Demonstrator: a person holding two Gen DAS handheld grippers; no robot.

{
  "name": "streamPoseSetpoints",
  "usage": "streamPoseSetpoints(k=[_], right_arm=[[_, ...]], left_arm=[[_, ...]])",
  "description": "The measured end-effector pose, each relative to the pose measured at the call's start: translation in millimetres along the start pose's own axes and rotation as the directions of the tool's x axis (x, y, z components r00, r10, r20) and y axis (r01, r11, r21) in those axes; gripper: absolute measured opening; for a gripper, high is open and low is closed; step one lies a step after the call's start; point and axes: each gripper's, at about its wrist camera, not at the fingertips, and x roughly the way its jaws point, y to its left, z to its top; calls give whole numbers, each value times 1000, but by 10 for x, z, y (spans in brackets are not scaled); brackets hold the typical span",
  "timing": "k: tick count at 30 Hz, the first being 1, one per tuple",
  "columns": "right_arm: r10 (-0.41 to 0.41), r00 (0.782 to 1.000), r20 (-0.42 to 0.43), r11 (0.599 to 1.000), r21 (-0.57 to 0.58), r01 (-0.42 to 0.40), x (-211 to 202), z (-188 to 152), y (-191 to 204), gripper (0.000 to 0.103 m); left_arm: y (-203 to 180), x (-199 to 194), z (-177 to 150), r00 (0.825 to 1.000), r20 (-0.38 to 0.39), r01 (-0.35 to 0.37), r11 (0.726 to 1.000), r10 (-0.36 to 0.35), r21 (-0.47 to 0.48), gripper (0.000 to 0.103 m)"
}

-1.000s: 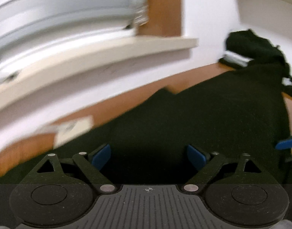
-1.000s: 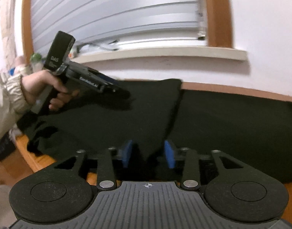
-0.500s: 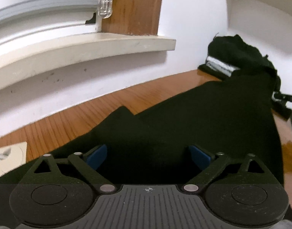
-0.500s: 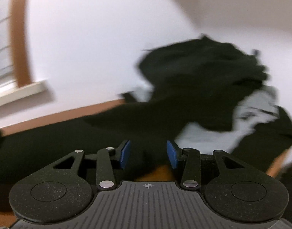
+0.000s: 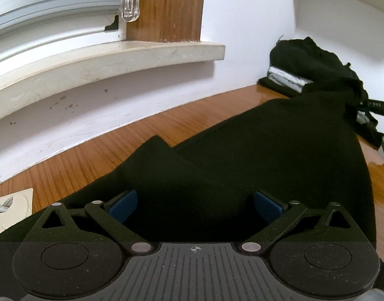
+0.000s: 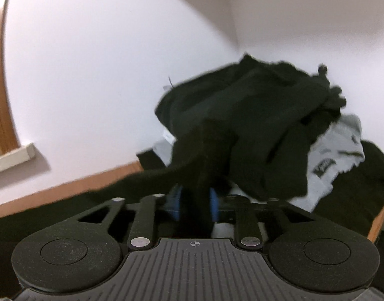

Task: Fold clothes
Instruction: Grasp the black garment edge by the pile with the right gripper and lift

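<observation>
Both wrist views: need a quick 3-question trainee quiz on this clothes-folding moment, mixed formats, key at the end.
1. True or false: the left gripper stands open over the flat black garment spread on the wooden table.
2. Multiple choice: what is between the blue pads of the right gripper? A) a bunched strip of black fabric B) a grey printed shirt C) nothing
3. Fill in: the heap of dark clothes sits in the corner against the white ____.

Key: 1 true; 2 A, the jaws have just been closing and now pinch the fabric; 3 wall.
</observation>
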Motion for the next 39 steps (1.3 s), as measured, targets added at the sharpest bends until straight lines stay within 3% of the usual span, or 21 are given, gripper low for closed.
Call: streamPoseSetpoints(k=[7, 8, 9, 16, 19, 22, 23, 25, 28, 31, 35, 39], right_arm=[[-44, 998, -55, 997, 61, 47, 232, 136, -41, 23], [-42, 998, -55, 997, 66, 46, 248, 152, -34, 18], [-27, 998, -60, 997, 71, 32, 260, 173, -3, 7], [89, 996, -9, 996, 30, -88, 213, 404, 571, 7], [185, 983, 10, 983, -10, -185, 173, 483, 1057, 7], [318, 948, 18, 945, -78, -316, 43, 487, 1705, 7], [375, 927, 15, 923, -102, -372, -18, 469, 1935, 7], [486, 874, 3, 863, -159, -479, -197, 387, 2400, 7], [638, 767, -62, 742, -216, -635, -508, 111, 2942, 6], [687, 696, -209, 644, -270, -716, -675, -405, 3317, 6], [653, 681, -332, 589, -342, -732, -748, -955, 3501, 6], [638, 673, -375, 559, -377, -739, -833, -1131, 3514, 7]], left_arm=[[-10, -2, -1, 1000, -3, -4, 1000, 4, 2, 101], [-11, -2, -2, 1000, -3, -5, 1000, 5, 1, 101], [-12, -2, -3, 1000, -3, -5, 1000, 5, 1, 101], [-3, -18, -11, 1000, 0, -11, 1000, 11, -9, 103], [14, -87, -36, 998, 16, -68, 997, 69, -34, 102], [35, -273, -104, 994, 52, -95, 993, 99, -76, 102], [53, -351, -129, 993, 61, -93, 991, 99, -93, 102], [121, -531, -171, 991, 78, -99, 986, 110, -131, 102], [239, -808, -239, 987, 101, -107, 976, 127, -188, 102], [413, -1047, -346, 985, 120, -93, 961, 128, -259, 101], [602, -1200, -473, 986, 111, -83, 943, 125, -323, 98], [623, -1226, -486, 987, 112, -72, 942, 114, -328, 93]])
